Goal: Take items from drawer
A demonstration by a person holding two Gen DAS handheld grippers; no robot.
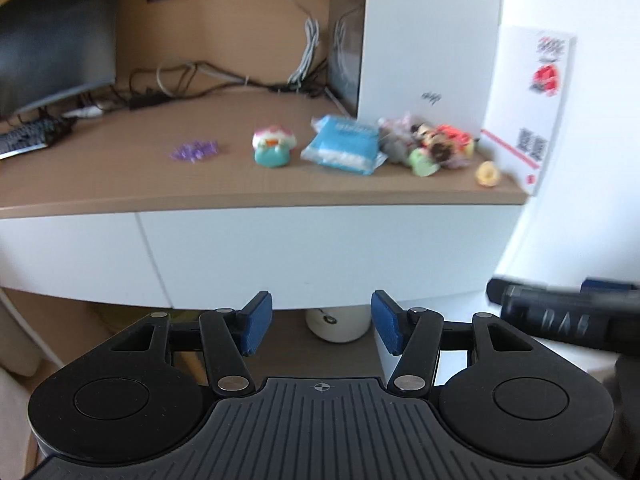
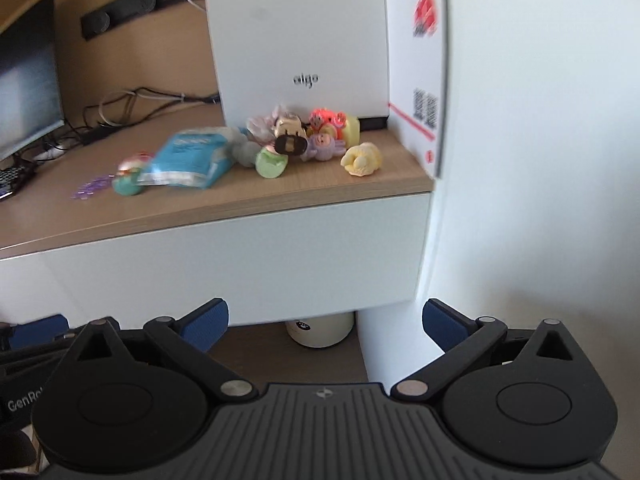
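The white drawer front [image 1: 320, 252] [image 2: 248, 268] under the wooden desk top is shut. On the desk lie a blue tissue pack [image 1: 344, 146] [image 2: 190, 160], a green-and-pink toy [image 1: 274, 146] [image 2: 130, 178], a heap of small colourful toys [image 1: 432, 146] [image 2: 308, 140], a yellow toy [image 1: 487, 173] [image 2: 361, 159] and purple beads [image 1: 194, 150] [image 2: 90, 188]. My left gripper [image 1: 322, 322] hangs open below the drawer front, nothing between its blue pads. My right gripper [image 2: 326, 326] is open wider and empty, also below the drawer. The right gripper's body [image 1: 568, 318] shows at the left wrist view's right edge.
A white box [image 1: 430, 36] [image 2: 300, 40] stands at the back right of the desk, beside a printed card [image 1: 528, 108] [image 2: 418, 60]. A monitor [image 1: 56, 40], a keyboard [image 1: 28, 138] and tangled cables [image 1: 208, 80] fill the left and back. A white round object [image 1: 338, 322] [image 2: 320, 330] sits under the desk.
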